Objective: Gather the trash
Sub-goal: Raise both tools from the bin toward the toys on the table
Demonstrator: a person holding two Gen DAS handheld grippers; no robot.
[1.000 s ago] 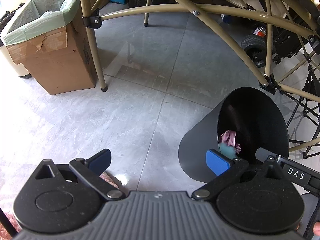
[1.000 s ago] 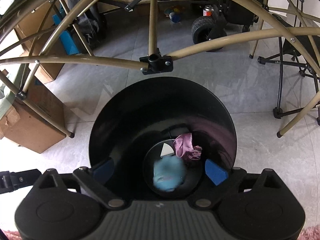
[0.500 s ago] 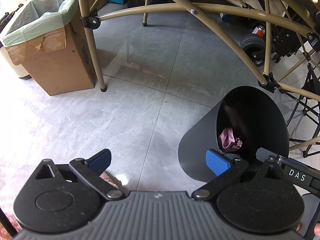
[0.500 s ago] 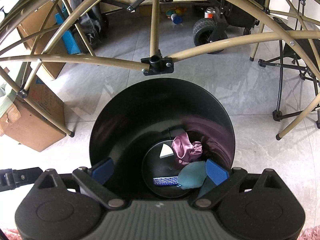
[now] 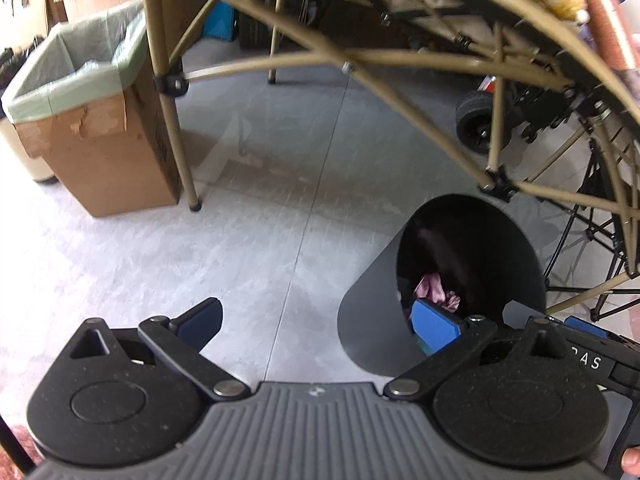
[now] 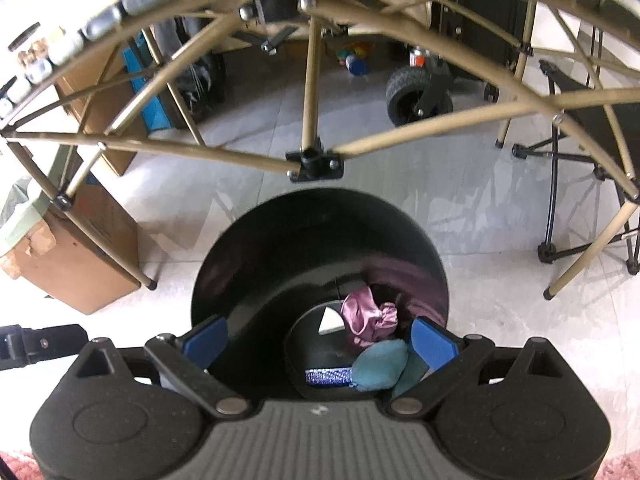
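A dark grey trash bin (image 5: 372,304) stands on the tiled floor; in the right wrist view its black inner wall (image 6: 280,264) fills the middle. At the bottom lie a pink crumpled wrapper (image 6: 368,314), a teal pouch (image 6: 378,366) and a blue patterned strip (image 6: 326,376). My right gripper (image 6: 318,338) hangs open above the bin's mouth with nothing between its fingers. My left gripper (image 5: 316,320) is open and empty to the left of the bin, over bare floor. The pink wrapper (image 5: 434,290) also shows in the left wrist view.
A tan folding-table frame (image 6: 312,156) arches over the bin, one leg (image 5: 176,132) beside a cardboard box (image 5: 108,152) lined with a green bag. A wheeled cart (image 6: 416,92) and a black folding stand (image 6: 560,200) sit behind. Pink rug (image 5: 16,444) lies near me.
The teal pouch fell from a blur in mid-air to rest at the bin's bottom. Both grippers have lifted and tilted up, so more of the table frame shows.
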